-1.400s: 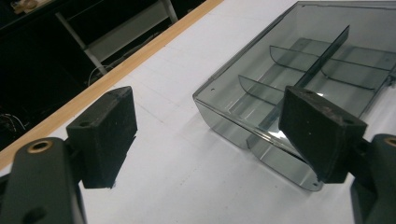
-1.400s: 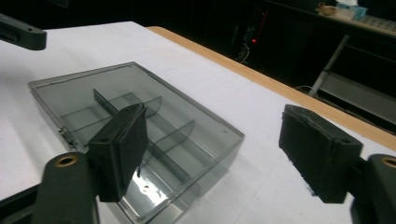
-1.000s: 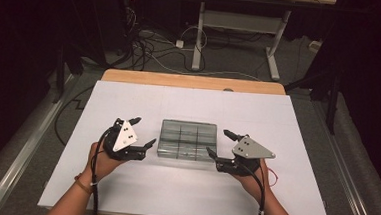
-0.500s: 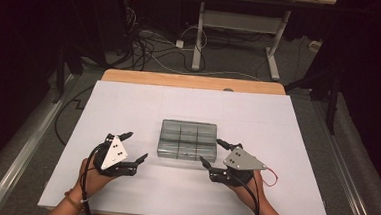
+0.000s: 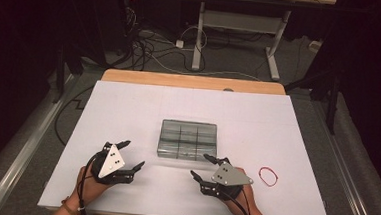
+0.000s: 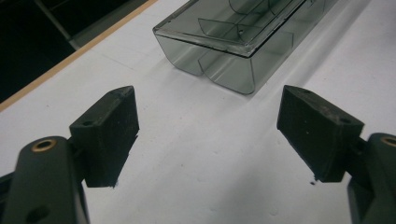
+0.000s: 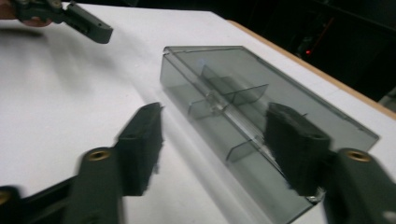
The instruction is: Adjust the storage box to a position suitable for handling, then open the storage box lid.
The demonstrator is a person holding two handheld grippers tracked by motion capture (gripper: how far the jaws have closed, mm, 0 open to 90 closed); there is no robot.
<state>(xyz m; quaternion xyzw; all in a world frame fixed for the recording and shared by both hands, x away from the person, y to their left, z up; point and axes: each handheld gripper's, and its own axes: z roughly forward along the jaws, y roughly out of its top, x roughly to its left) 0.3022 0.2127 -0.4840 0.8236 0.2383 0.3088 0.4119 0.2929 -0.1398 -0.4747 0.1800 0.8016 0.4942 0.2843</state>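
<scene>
**A:** Where do we stand with the organizer box (image 5: 188, 140)?

**B:** Barely begun, we'd judge. It sits shut and flat on the white bench (image 5: 128, 103), about the middle, just far of both our hands. Nothing has hold of it. The left claw (image 5: 127, 155) hangs near and to the left of the box, its jaws spread wide with bare bench between them; in the left gripper view the box's near corner (image 6: 224, 60) lies well ahead of the pads.

**A:** And the right claw (image 5: 201, 167)?

**B:** Its jaws have just been closing and now stand about half open, with nothing pinched between them. It hovers just near of the box's near right corner. In the right gripper view the far jaw overlaps the box wall (image 7: 219, 102), but that picture is blurred, so we can't tell whether it touches; from above it looks apart.

**A:** So what's left?

**B:** All the handling, we'd say: reaching the box, gripping it, and likely opening the lid. The compartments look empty, as far as the tinted plastic lets us see.

**A:** Anything in our way?

**B:** Little. A red rubber band (image 5: 268, 176) lies on the bench to the right of the right hand, clear of the box. Cables and a desk frame stand on the floor beyond the far edge.
</scene>
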